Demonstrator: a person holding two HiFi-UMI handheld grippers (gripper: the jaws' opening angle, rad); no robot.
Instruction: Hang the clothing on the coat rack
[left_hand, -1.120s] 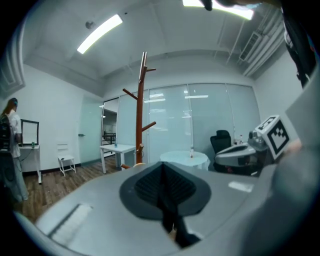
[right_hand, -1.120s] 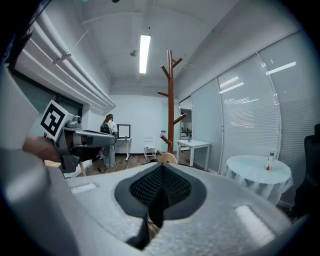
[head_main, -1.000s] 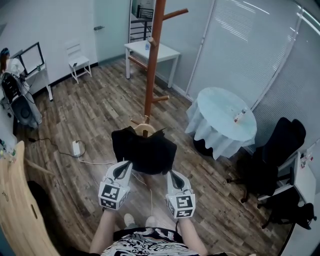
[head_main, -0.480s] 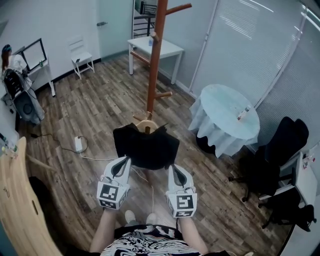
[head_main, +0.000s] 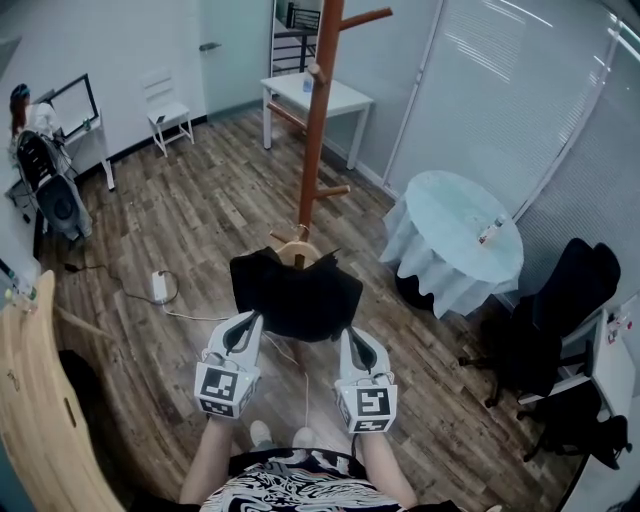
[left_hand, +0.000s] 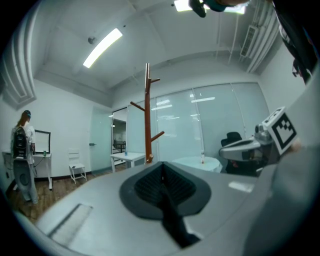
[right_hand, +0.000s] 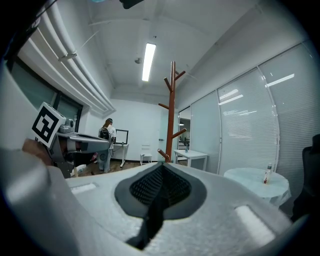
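Black garment (head_main: 295, 295) hangs pinched by left claw (head_main: 248, 323) and right claw (head_main: 350, 336); wooden coat rack (head_main: 318, 120) stands at 12 o'clock.

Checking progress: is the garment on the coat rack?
No, left gripper and right gripper hold the garment short of the coat rack.

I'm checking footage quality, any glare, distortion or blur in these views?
Head view: evenly lit, sharp, blinds bowed by the lens. Left gripper view: heavy fisheye, dark corners, ceiling light blown out. Right gripper view: same fisheye, ceiling light glaring, coat rack sharp.
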